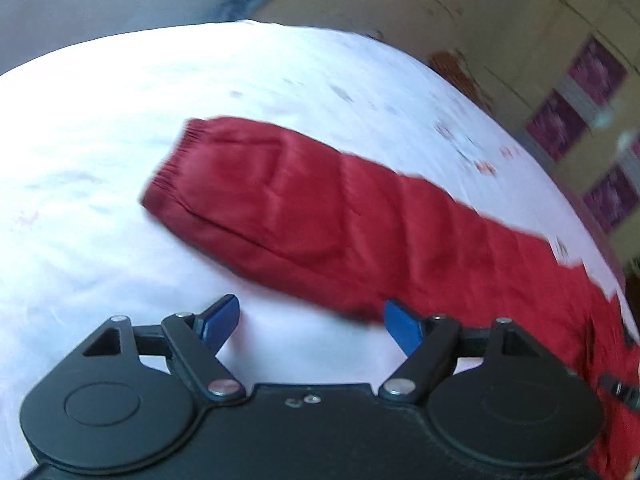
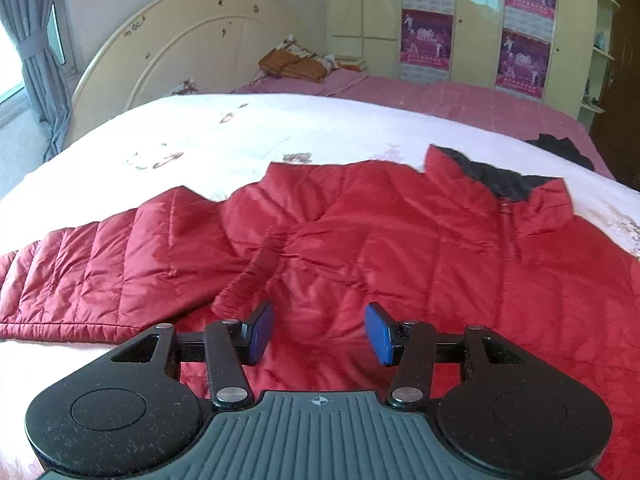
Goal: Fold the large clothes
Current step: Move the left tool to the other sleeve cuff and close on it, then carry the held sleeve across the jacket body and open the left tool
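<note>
A red quilted jacket [image 2: 400, 240] lies spread front-up on a white bed sheet [image 2: 200, 140], its dark-lined collar [image 2: 500, 180] at the far right. One sleeve [image 2: 100, 272] stretches out to the left. My right gripper [image 2: 320, 312] hovers over the jacket's body near the armpit, jaws apart, with nothing pinched between them. In the blurred left wrist view that sleeve [image 1: 320, 208] runs diagonally, with its elastic cuff [image 1: 172, 164] at the upper left. My left gripper [image 1: 311, 306] stands wide open just short of the sleeve's near edge, over the white sheet [image 1: 120, 100].
A cream headboard [image 2: 180, 40] and a grey curtain [image 2: 36, 60] stand at the back left. Wardrobe doors with pink posters [image 2: 520, 40] fill the back right. A pink cover [image 2: 460, 100], a brown fabric bundle [image 2: 296, 64] and a dark garment [image 2: 560, 148] lie beyond the jacket.
</note>
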A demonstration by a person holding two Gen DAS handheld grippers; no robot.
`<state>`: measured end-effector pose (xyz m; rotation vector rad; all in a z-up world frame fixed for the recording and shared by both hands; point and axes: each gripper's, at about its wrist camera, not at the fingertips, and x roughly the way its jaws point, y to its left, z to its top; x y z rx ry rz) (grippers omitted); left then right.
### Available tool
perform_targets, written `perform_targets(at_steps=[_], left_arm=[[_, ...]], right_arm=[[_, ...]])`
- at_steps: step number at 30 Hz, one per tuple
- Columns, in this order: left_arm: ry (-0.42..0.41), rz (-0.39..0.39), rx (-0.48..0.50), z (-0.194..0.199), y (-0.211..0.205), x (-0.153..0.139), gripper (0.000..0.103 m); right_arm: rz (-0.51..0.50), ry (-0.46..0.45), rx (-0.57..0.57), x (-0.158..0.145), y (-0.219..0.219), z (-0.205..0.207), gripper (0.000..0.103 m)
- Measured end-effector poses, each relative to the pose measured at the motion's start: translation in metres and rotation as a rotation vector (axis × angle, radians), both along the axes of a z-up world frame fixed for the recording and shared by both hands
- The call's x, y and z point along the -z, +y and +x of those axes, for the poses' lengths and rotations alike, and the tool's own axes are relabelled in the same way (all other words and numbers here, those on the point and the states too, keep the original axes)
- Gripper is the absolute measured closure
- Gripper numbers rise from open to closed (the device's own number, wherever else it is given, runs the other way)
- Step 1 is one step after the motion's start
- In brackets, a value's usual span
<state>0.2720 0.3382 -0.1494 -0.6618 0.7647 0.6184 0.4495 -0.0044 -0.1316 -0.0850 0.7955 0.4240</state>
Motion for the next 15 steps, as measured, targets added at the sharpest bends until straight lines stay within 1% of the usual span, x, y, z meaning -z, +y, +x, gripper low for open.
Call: perform_targets(at_steps=[2, 4, 5, 6, 7, 8, 9, 10, 11, 12, 13, 15], left_arm=[[-0.038, -0.012, -0.028, 0.000, 0.011, 0.001, 0.025], [-0.068, -0.007, -0.054, 0.002, 0.020, 0.003, 0.029], [-0.083, -0.001, -0.068, 0.003, 0.024, 0.004, 0.036], [-0.094, 0.008, -0.086, 0.004, 0.026, 0.006, 0.045], [-0.098, 0.013, -0.098, 0.003, 0.028, 0.007, 0.049], [-0.107, 0.016, -0.108, 0.003, 0.030, 0.007, 0.057], [-0.114, 0.017, -0.113, 0.004, 0.032, 0.007, 0.067], [-0.116, 0.020, -0.111, 0.004, 0.033, 0.007, 0.071], [-0.123, 0.020, -0.107, 0.004, 0.034, 0.006, 0.080], [-0.133, 0.017, -0.101, 0.003, 0.035, 0.005, 0.086], [-0.143, 0.022, -0.092, 0.003, 0.034, 0.003, 0.088], [-0.162, 0.055, -0.064, 0.005, 0.026, -0.007, 0.091]], right_arm=[[-0.014, 0.013, -0.009, 0.006, 0.007, 0.002, 0.052], [-0.038, 0.029, -0.011, 0.015, 0.012, 0.004, 0.052], [-0.049, 0.031, -0.011, 0.017, 0.014, 0.006, 0.052], [-0.055, 0.031, -0.011, 0.019, 0.014, 0.007, 0.052], [-0.060, 0.031, -0.013, 0.021, 0.015, 0.008, 0.052], [-0.063, 0.033, -0.013, 0.022, 0.016, 0.009, 0.052], [-0.059, 0.035, -0.008, 0.021, 0.015, 0.010, 0.052], [-0.040, 0.035, 0.002, 0.019, 0.013, 0.010, 0.052], [-0.013, 0.028, 0.015, 0.017, 0.011, 0.009, 0.052], [-0.016, 0.033, 0.024, 0.020, 0.011, 0.010, 0.053], [-0.041, 0.051, 0.019, 0.025, 0.014, 0.012, 0.053], [-0.074, 0.040, 0.000, 0.028, 0.018, 0.012, 0.053]])
